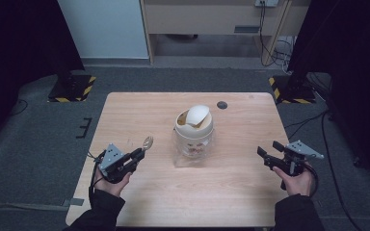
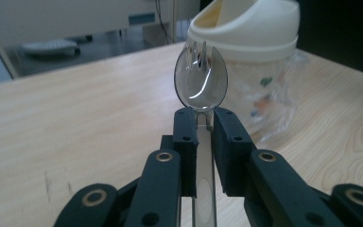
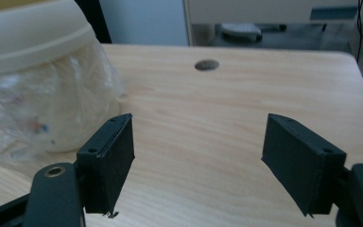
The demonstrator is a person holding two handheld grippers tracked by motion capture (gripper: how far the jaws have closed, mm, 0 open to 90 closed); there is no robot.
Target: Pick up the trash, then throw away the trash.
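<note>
A small cream bin [image 1: 194, 132] with a swing lid tilted open stands at the table's middle, lined with a clear plastic bag [image 2: 269, 94]. My left gripper [image 1: 138, 154] is shut on the handle of a clear plastic spork [image 2: 201, 78], whose head points toward the bin [image 2: 246, 28] from its left side. The spork [image 1: 147, 142] is held a little above the table. My right gripper [image 1: 268, 150] stands open to the right of the bin [image 3: 33, 38], nothing between its fingers [image 3: 108, 161].
The wooden table [image 1: 139, 110] has a round dark hole [image 1: 222, 105] behind the bin, also seen as the hole [image 3: 206, 65] in the right gripper view. Dark floor, black stands with striped bases [image 1: 72, 89] and a wooden cabinet [image 1: 212, 19] lie beyond.
</note>
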